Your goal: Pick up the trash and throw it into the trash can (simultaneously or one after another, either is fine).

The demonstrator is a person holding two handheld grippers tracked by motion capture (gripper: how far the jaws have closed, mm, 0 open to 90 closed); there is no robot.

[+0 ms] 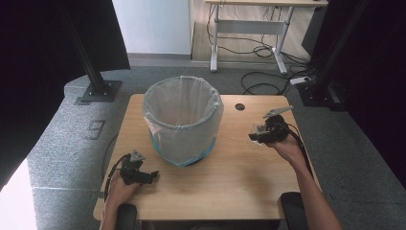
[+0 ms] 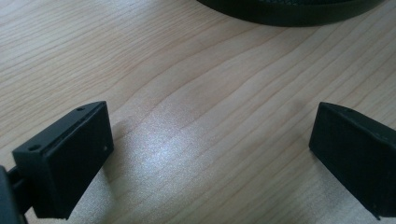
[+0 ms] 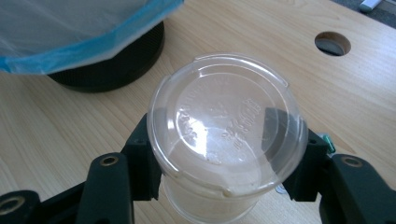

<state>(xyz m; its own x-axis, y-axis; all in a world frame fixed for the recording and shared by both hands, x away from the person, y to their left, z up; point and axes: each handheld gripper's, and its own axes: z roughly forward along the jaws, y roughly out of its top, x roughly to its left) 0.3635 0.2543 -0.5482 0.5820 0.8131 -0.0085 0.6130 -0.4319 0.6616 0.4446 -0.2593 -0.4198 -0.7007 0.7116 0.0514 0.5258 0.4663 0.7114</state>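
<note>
A clear plastic cup with a flat lid (image 3: 224, 140) sits between the two black jaws of my right gripper (image 3: 224, 163), which is shut on its sides and holds it upright above the wooden table (image 1: 239, 163). In the high view the right gripper (image 1: 261, 134) hangs to the right of the bin, with the cup (image 1: 256, 130) faint at its tip. My left gripper (image 1: 151, 177) rests low on the table at the front left, its jaws spread wide with only bare wood between the fingertips (image 2: 70, 158).
A round bin (image 1: 183, 120) lined with a white bag edged in blue (image 3: 93, 42) stands at the table's middle back. A cable hole (image 1: 240, 106) lies behind the right gripper. A desk frame and cables stand on the floor beyond.
</note>
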